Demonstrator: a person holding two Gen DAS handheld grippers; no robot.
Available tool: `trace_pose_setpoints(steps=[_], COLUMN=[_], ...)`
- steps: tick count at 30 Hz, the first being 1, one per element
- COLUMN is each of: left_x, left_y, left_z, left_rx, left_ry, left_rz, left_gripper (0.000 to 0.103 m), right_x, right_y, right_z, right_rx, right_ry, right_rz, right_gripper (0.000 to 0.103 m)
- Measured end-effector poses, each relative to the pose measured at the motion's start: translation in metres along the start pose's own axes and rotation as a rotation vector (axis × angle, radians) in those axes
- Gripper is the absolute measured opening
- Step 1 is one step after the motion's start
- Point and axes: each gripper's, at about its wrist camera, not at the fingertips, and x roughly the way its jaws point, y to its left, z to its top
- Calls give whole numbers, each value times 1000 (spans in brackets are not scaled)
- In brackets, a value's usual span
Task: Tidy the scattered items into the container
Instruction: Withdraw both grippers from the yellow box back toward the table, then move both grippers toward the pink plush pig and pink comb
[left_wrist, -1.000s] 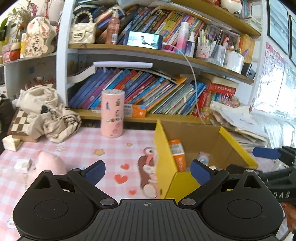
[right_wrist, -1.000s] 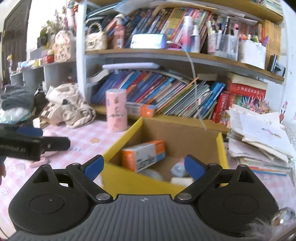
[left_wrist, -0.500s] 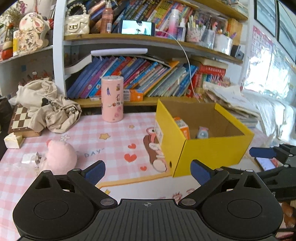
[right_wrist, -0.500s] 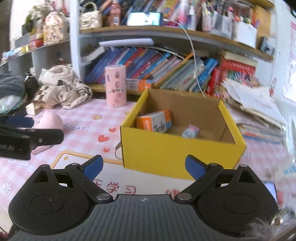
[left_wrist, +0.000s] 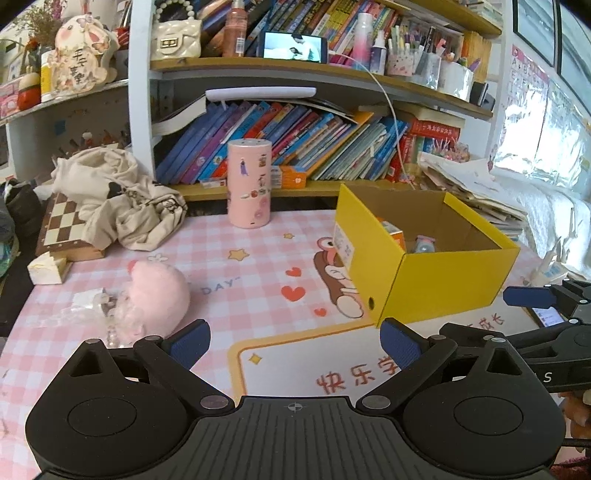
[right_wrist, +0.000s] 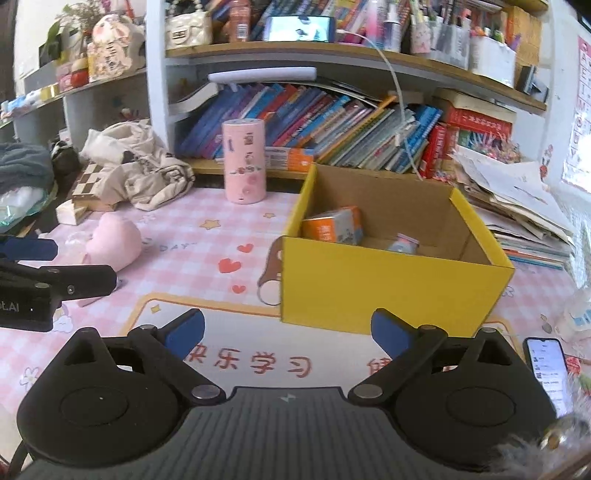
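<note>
A yellow cardboard box (left_wrist: 443, 288) (right_wrist: 388, 288) stands on the pink checked mat. It holds an orange carton (right_wrist: 334, 230) and a small pale item (right_wrist: 404, 243). A pink plush toy (left_wrist: 155, 295) (right_wrist: 112, 245) lies on the mat to the left, beside a clear wrapper (left_wrist: 81, 314). My left gripper (left_wrist: 295, 341) is open and empty, low over the mat in front of the box. My right gripper (right_wrist: 288, 330) is open and empty, just in front of the box's near wall.
A pink cylinder (left_wrist: 248, 184) stands by the bookshelf. A beige cloth (left_wrist: 118, 199) lies on a chessboard (left_wrist: 62, 229) at the left. A phone (right_wrist: 546, 363) lies at the right front. Stacked papers (right_wrist: 517, 199) sit right of the box.
Both grippers have pulled back and up from the box, so the whole box and more of the mat show. Both stay open and empty.
</note>
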Motion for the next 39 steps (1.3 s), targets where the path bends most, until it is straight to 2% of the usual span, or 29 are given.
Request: trace_pose_setpoints(steps=[13, 22, 39], left_x=[-12, -16, -16], left_y=[40, 66, 74], left_z=[-15, -23, -22], left_rx=[-25, -86, -89], left_ry=[42, 56, 51], left_rz=[42, 69, 67], left_gripper=[100, 100, 100], right_x=[9, 13, 15], right_y=[47, 76, 83], right_z=[0, 1, 4], right_rx=[-44, -115, -121], right_ry=[26, 44, 43], right_rz=[39, 69, 61], right_gripper=[100, 100, 100])
